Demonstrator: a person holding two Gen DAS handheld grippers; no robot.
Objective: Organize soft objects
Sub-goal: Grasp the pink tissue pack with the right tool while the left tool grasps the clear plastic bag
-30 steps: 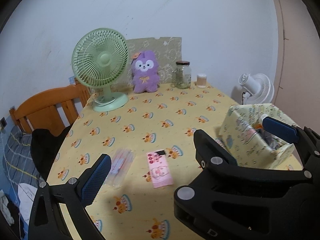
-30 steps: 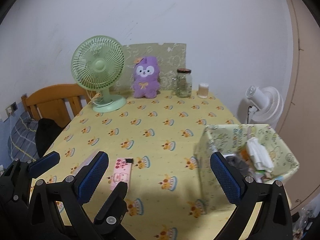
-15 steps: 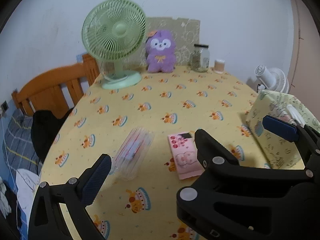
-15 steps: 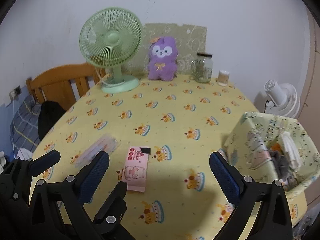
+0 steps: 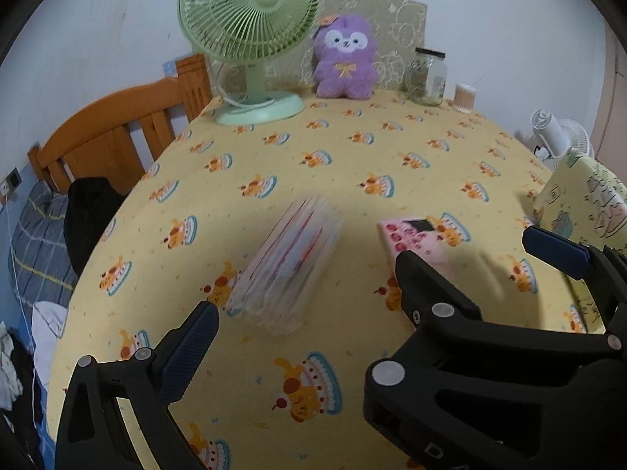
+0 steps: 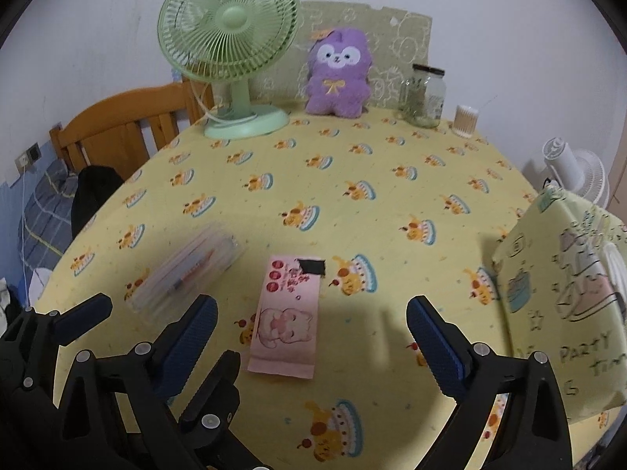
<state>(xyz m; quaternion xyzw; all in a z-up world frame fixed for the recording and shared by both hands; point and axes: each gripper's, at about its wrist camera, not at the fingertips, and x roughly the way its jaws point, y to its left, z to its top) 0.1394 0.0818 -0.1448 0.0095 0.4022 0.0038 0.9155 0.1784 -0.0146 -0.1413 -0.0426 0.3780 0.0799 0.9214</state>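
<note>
A clear plastic packet (image 5: 288, 264) with red and blue stripes lies on the yellow tablecloth, also in the right wrist view (image 6: 184, 272). A pink tissue pack (image 6: 288, 315) with a cartoon face lies beside it, partly hidden behind a gripper in the left wrist view (image 5: 415, 241). A purple plush toy (image 5: 345, 58) sits upright at the table's back (image 6: 337, 74). My left gripper (image 5: 301, 346) is open and empty just before the clear packet. My right gripper (image 6: 313, 338) is open and empty, over the pink pack's near end.
A patterned fabric bin (image 6: 564, 305) with cloth items stands at the right (image 5: 584, 199). A green desk fan (image 5: 250, 39), a glass jar (image 5: 427, 76) and a small cup of swabs (image 5: 465, 97) stand at the back. A wooden bed frame (image 5: 117, 137) is left of the table.
Both grippers have moved forward and down toward the table. The clear packet and pink pack now lie much closer to the fingertips. Nothing was grasped.
</note>
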